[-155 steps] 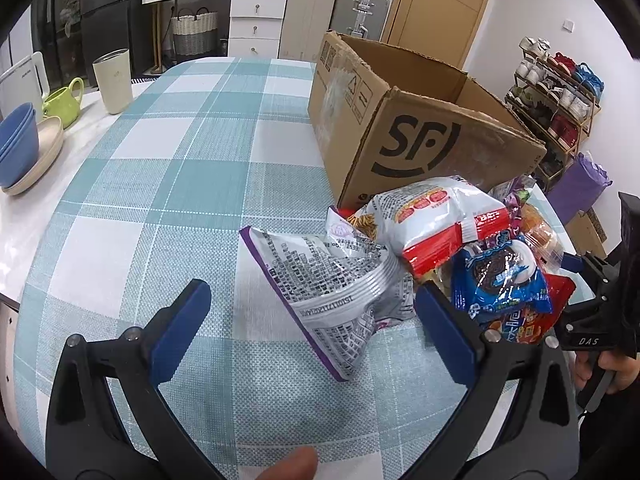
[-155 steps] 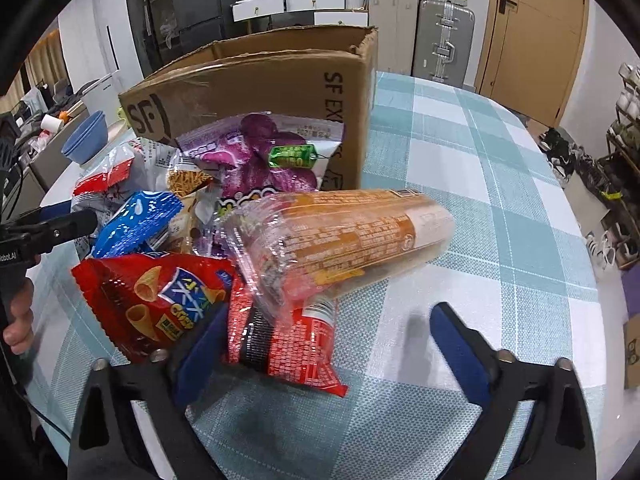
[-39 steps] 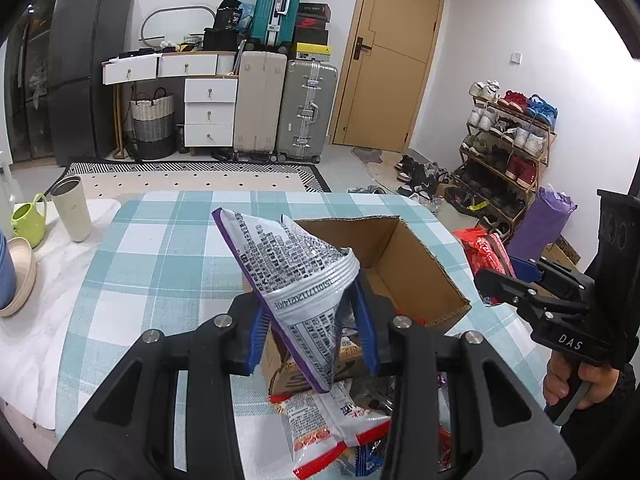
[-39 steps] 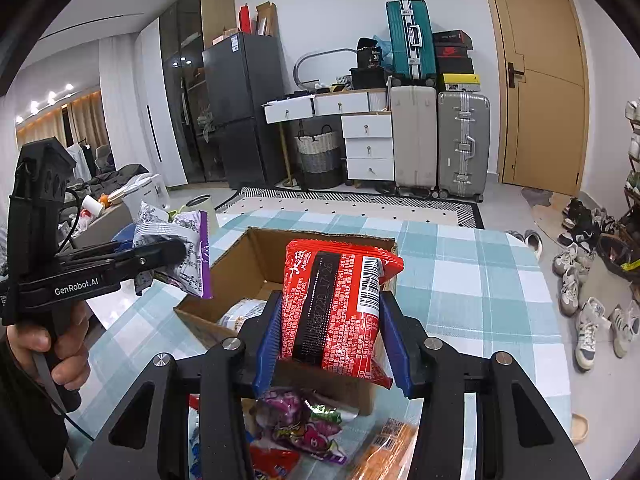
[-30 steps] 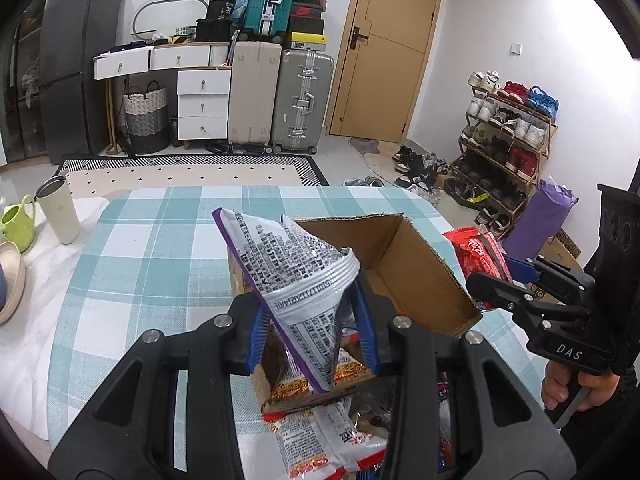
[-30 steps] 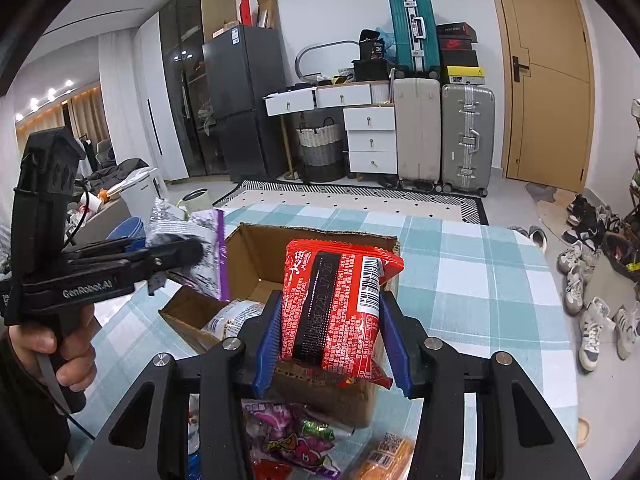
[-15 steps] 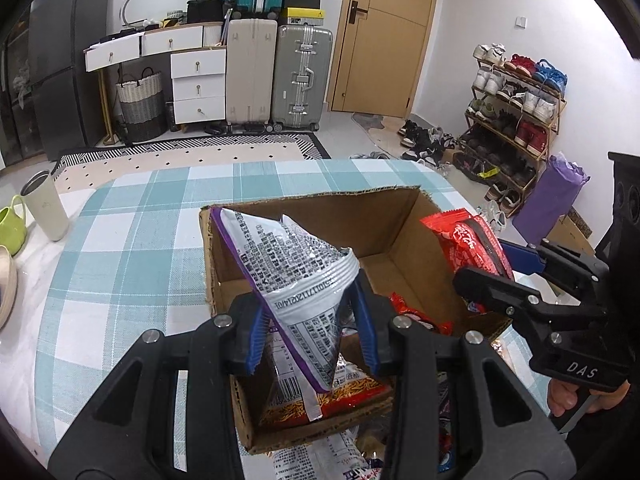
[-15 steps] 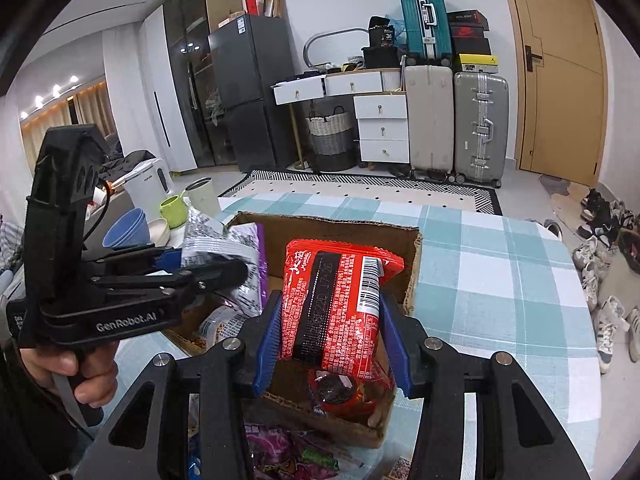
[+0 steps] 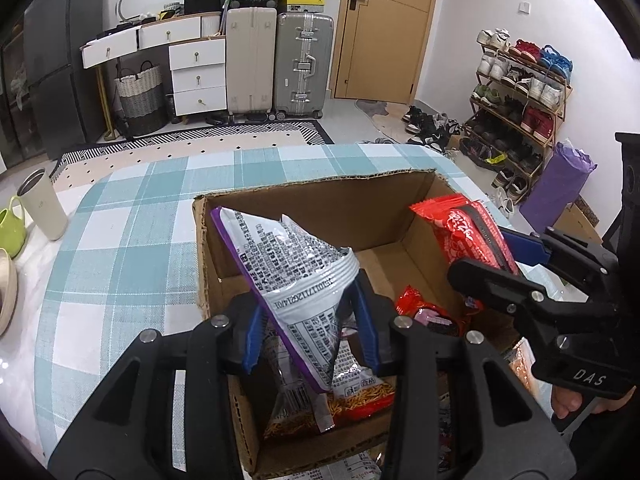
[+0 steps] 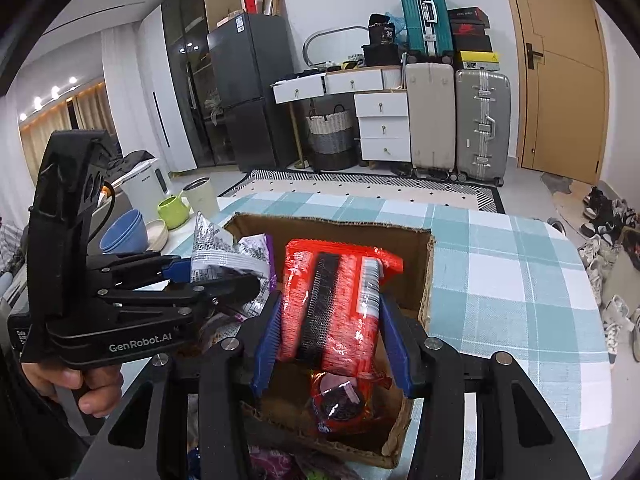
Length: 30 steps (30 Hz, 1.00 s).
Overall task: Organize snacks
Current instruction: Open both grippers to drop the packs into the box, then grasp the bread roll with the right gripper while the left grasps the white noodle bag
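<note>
**Obs 1:** Left gripper, nearest the lens: blue pads pressed together on the lower fold of the grey-and-purple snack bag. Bag stands up tilted, top corner leaning toward the cardboard box's left wall. Gripper angled down over the near-left corner of the box. My guess: holding by the crimped end keeps the bag hanging free for a drop.

**Obs 2:** Right gripper: jaws opening, red snack packet between them. Packet blurred, looks to be slipping; left pad seems at its edge, right pad shows a sliver of gap.

**Obs 1:** Placement?

**Obs 2:** Over the box's right half, nose pitched down. Below it, on the box floor, a red cookie pack; toward the near-left, an orange-stick snack bag. So release here reads as deliberate.

**Obs 1:** Hands?

**Obs 2:** Left hand wraps the handle from below, at the box's left side. Right hand only partly seen, fingers on the trigger.

**Obs 1:** Farther out: box sits on the checked tablecloth; cups and bowls at the table's far-left edge.
</note>
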{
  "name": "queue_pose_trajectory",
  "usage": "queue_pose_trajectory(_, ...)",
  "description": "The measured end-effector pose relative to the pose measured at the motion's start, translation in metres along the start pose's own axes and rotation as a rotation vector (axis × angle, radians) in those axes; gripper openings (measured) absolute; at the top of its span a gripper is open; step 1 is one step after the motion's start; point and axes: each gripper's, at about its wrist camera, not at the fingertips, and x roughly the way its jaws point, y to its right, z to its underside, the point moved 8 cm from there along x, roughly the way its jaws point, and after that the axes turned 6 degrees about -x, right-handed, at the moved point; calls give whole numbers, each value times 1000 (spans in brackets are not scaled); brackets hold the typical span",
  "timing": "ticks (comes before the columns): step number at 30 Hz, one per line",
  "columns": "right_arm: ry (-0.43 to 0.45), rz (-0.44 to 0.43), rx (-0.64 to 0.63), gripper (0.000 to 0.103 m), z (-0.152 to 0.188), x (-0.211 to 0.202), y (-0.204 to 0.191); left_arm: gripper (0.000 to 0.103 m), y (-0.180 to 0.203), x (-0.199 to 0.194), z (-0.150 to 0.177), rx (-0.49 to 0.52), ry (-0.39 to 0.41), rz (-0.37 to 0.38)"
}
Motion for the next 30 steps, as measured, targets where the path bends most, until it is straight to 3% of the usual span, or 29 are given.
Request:
queue_pose_trajectory(3,21,13,8,61,-3,-7,3,43,-1,-4,1,-5,-11,0)
queue_pose_trajectory(4,25,16,8,71,-4,-10,3,48,-1,-5,0,-9,-14,7)
queue_pose_trajectory(8,31,28,31,102,-2,-31,7,85,1,-23,-1,-15,16,39)
queue_pose_trajectory(10,35,28,48,102,1,-44,9,89,3,-36,0,-13,34,48)
queue_pose_trajectory(12,28,50,61,102,5,-56,13,102,2,-47,4,-22,36,40)
queue_pose_trajectory(19,-1,94,119,103,33,-97,20,102,-2,-91,26,-62,43,19)
queue_pose_trajectory(30,-58,137,179,103,80,-121,23,102,-27,-136,75,-132,20,-31)
